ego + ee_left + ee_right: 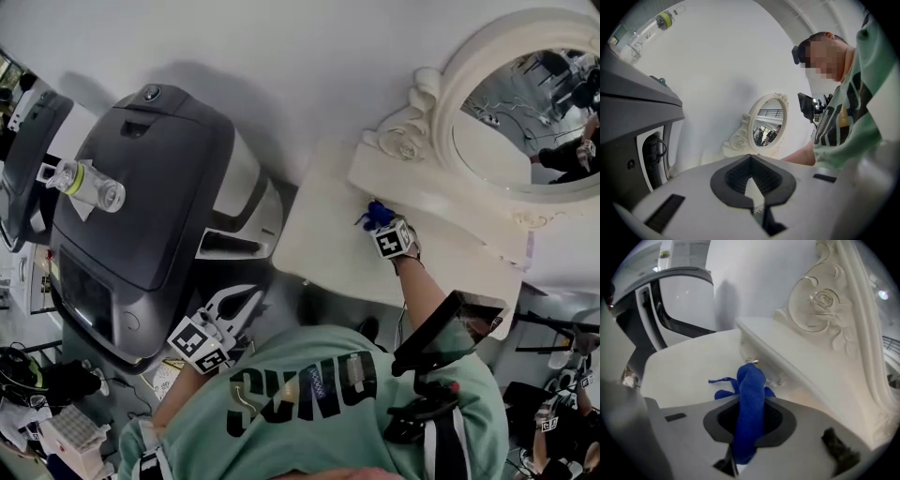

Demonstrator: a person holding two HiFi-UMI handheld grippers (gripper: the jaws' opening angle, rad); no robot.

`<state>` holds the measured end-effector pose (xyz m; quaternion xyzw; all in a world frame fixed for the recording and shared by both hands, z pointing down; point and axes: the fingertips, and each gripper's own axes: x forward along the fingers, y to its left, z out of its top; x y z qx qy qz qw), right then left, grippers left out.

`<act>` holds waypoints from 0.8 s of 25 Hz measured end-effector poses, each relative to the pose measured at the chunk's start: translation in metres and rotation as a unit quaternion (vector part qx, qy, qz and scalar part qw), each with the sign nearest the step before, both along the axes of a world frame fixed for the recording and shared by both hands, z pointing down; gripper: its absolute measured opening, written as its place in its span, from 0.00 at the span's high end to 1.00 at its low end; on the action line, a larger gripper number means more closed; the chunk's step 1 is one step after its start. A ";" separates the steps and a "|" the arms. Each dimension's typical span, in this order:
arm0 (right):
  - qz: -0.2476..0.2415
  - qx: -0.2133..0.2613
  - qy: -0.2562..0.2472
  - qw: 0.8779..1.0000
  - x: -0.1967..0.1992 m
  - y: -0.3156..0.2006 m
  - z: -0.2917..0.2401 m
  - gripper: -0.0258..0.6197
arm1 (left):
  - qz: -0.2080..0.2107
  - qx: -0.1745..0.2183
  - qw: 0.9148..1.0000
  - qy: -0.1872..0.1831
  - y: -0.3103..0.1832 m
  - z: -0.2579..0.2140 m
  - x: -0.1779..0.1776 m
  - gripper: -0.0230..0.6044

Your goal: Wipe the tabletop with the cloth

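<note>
the right tongs are clamped on a blue cloth, which runs up between the two pads and bunches just past their tips. there its loose end lies on the white table. straight ahead of these tongs, touching or all but touching the cloth, is the raised ledge under an oval mirror with a carved white frame, and the frame's rose scroll rises above and to the right of the tips. the left tongs hold nothing, and their pads are drawn together at the tips. they hang off the table, below its near edge and well apart from the cloth, pointing up toward the mirror. just to their left stands a big dark grey machine, and a clear plastic bottle lies on top of it.
</note>
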<state>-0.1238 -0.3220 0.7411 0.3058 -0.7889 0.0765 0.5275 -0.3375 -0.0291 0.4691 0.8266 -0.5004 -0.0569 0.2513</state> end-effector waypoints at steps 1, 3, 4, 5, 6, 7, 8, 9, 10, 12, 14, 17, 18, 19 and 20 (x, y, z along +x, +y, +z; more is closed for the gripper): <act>0.013 0.014 0.013 1.000 0.006 -0.015 0.002 0.87 | 0.000 -0.002 1.000 -0.001 0.001 0.000 0.000 0.96; 0.035 0.027 0.029 0.999 0.013 -0.032 0.008 0.87 | -0.001 -0.006 1.000 -0.003 0.002 0.001 0.000 0.96; 0.042 0.029 0.031 0.998 0.014 -0.037 0.011 0.87 | -0.002 -0.008 1.000 -0.005 0.002 0.002 -0.001 0.96; 0.049 0.031 0.031 0.998 0.015 -0.039 0.012 0.87 | -0.004 -0.009 1.000 -0.005 0.003 0.002 -0.002 0.96; 0.053 0.034 0.029 0.998 0.015 -0.041 0.013 0.87 | -0.006 -0.009 1.000 -0.005 0.003 0.002 -0.003 0.96; 0.055 0.035 0.028 0.997 0.015 -0.042 0.013 0.87 | -0.008 -0.009 1.000 -0.004 0.003 0.002 -0.005 0.96; 0.054 0.033 0.028 0.998 0.014 -0.042 0.013 0.87 | -0.009 -0.009 1.000 -0.003 0.003 0.002 -0.006 0.96; 0.050 0.028 0.032 0.998 0.014 -0.041 0.013 0.87 | -0.008 -0.009 1.000 -0.003 0.003 0.003 -0.007 0.96; 0.043 0.019 0.038 0.998 0.013 -0.036 0.013 0.87 | -0.006 -0.008 1.000 -0.002 0.002 0.003 -0.006 0.96; 0.014 -0.006 0.054 0.998 0.010 -0.011 0.014 0.87 | -0.003 -0.004 1.000 0.000 0.001 0.003 -0.004 0.96; -0.029 -0.031 0.062 0.997 0.009 0.038 0.014 0.87 | 0.001 0.002 1.000 0.003 -0.001 0.001 0.000 0.96; -0.099 -0.078 0.050 0.991 0.009 0.137 0.009 0.87 | 0.011 0.011 1.000 0.008 -0.007 -0.002 0.005 0.96; -0.116 -0.098 0.044 0.987 0.012 0.169 0.010 0.87 | 0.015 0.013 1.000 0.010 -0.009 -0.002 0.006 0.96; -0.128 -0.118 0.037 0.984 0.016 0.197 0.011 0.87 | 0.019 0.015 1.000 0.011 -0.010 -0.003 0.008 0.96; -0.134 -0.136 0.031 0.981 0.021 0.220 0.012 0.87 | 0.022 0.016 1.000 0.012 -0.012 -0.004 0.009 0.96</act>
